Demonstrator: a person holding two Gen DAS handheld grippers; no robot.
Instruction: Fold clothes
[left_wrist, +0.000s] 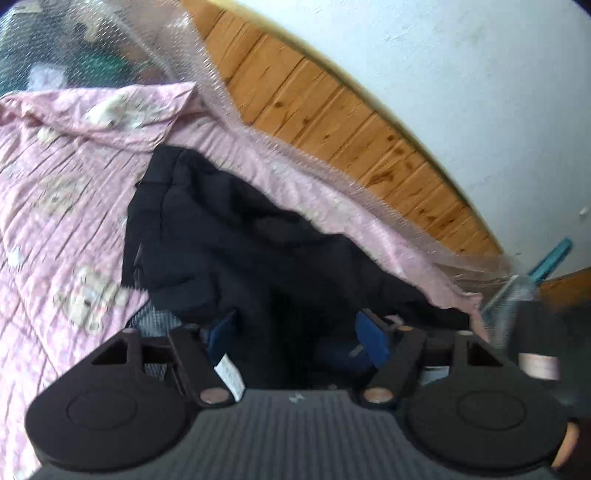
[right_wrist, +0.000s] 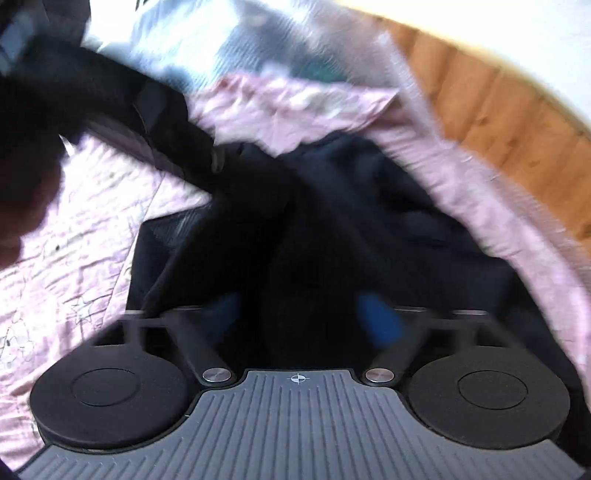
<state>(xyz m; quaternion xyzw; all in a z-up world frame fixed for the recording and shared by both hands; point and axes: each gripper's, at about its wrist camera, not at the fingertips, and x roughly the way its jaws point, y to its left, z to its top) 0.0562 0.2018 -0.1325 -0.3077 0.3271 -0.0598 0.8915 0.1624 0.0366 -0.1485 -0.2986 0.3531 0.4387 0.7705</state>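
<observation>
1. Two sets of my blue-padded fingers stand spread apart: left gripper (left_wrist: 297, 339), right gripper (right_wrist: 301, 317), each with dark cloth between the pads; whether either pinches it I cannot tell.
2. The crumpled dark navy garment (left_wrist: 229, 236) lies on the pink quilted bedspread with bear prints (left_wrist: 62, 192).
3. The white tag (left_wrist: 231, 374) by my left fingers is too blurred to read.

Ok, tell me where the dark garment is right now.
In both wrist views the dark garment lies crumpled on the pink quilt, directly ahead of each gripper, near the quilt's edge on the wooden panelling side.
</observation>
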